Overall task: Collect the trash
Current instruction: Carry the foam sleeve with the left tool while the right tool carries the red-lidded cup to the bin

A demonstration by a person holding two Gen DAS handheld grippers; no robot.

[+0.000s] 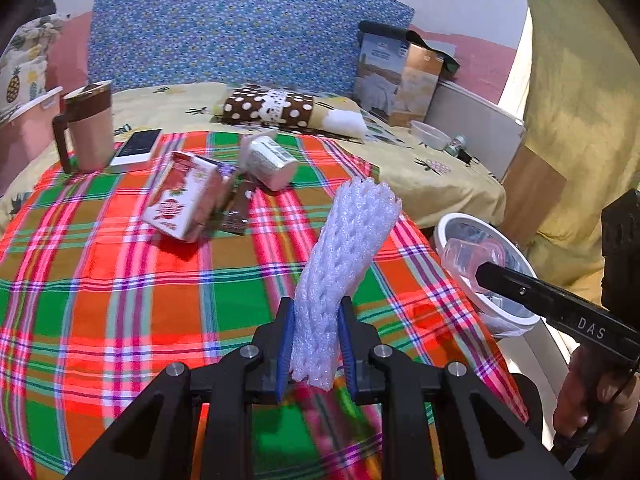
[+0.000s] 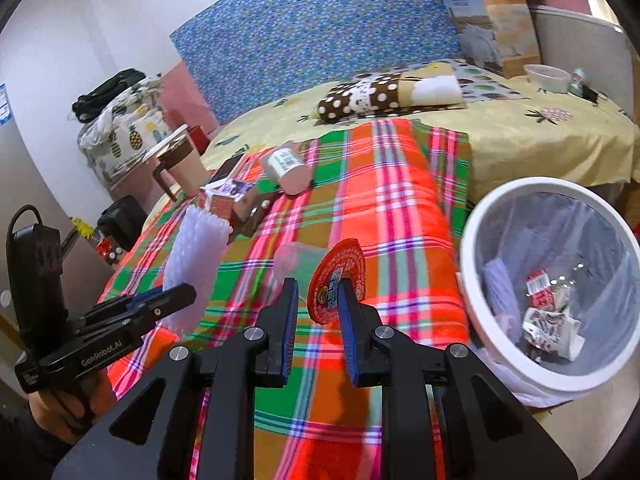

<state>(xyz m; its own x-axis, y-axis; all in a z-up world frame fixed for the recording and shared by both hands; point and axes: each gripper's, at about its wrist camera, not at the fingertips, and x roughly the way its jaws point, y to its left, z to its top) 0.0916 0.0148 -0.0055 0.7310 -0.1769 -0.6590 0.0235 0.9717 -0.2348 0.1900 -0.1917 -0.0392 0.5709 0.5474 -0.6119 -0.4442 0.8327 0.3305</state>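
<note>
A: How far along?

B: The white bin (image 2: 472, 240) already holds crumpled wrappers. The left tool (image 1: 316, 334) is clamped on a white foam net sleeve (image 1: 352, 256), lifted above the plaid cloth (image 1: 100, 280), short of the bin. The right tool (image 2: 318, 300) pinches a clear cup with a red lid (image 2: 338, 280), just beside the bin's rim.

A: What's left?

B: A red carton (image 1: 184, 196) and a tipped white cup (image 1: 270, 162), farther from the bin.
</note>
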